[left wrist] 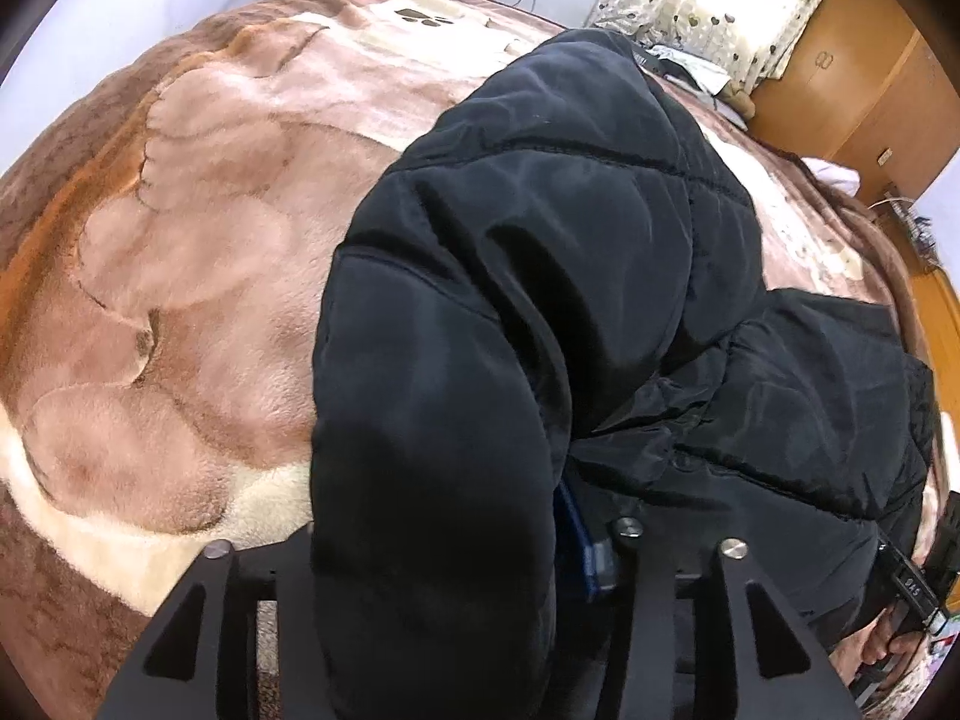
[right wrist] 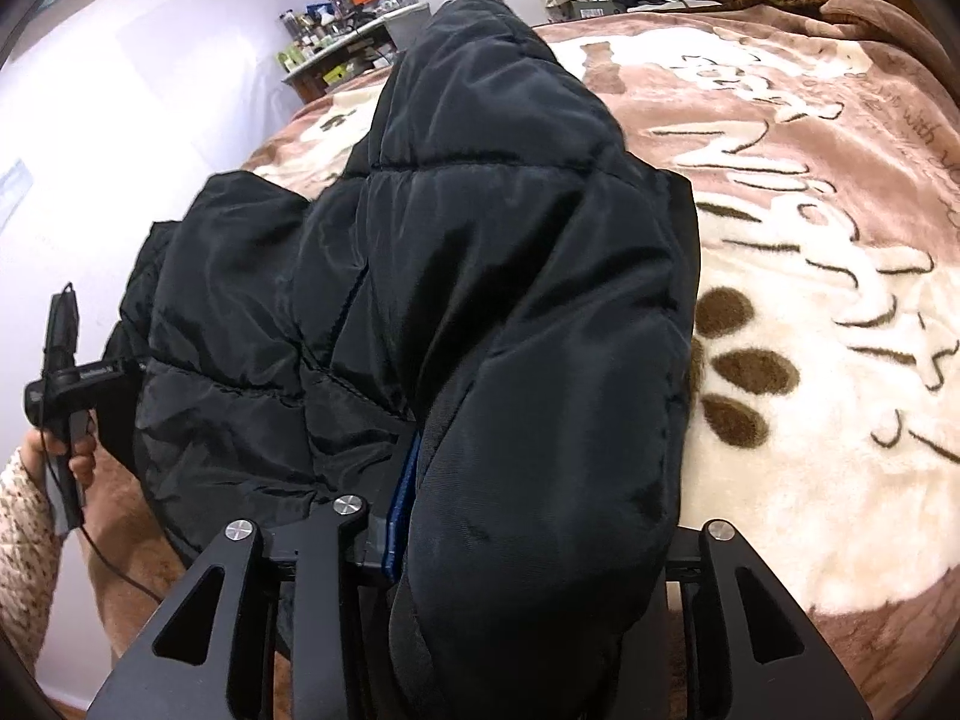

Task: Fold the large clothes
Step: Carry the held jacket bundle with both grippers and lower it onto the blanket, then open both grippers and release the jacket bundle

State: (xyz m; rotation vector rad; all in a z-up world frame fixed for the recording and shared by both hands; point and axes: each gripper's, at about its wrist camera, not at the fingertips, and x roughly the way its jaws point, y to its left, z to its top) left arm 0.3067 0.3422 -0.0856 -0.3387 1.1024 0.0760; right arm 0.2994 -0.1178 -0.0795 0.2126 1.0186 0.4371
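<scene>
A large black quilted puffer jacket (left wrist: pixel 540 240) lies on a brown and cream plush blanket (left wrist: pixel 180 240) on a bed. My left gripper (left wrist: pixel 576 564) is shut on the jacket's near edge, with padded fabric bulging over its fingers and a blue pad showing. In the right wrist view the same jacket (right wrist: pixel 480 270) stretches away from me. My right gripper (right wrist: pixel 402 540) is shut on another part of its near edge, fabric draped over the jaws. The other hand-held gripper (right wrist: pixel 60 372) shows at far left, and also in the left wrist view (left wrist: pixel 912 588) at lower right.
The blanket (right wrist: pixel 810 300) has paw prints and lettering. A cluttered shelf (right wrist: pixel 354 30) stands past the bed's far end by a white wall. A wooden wardrobe (left wrist: pixel 852 90) and heart-print curtain (left wrist: pixel 708 6) stand to the right.
</scene>
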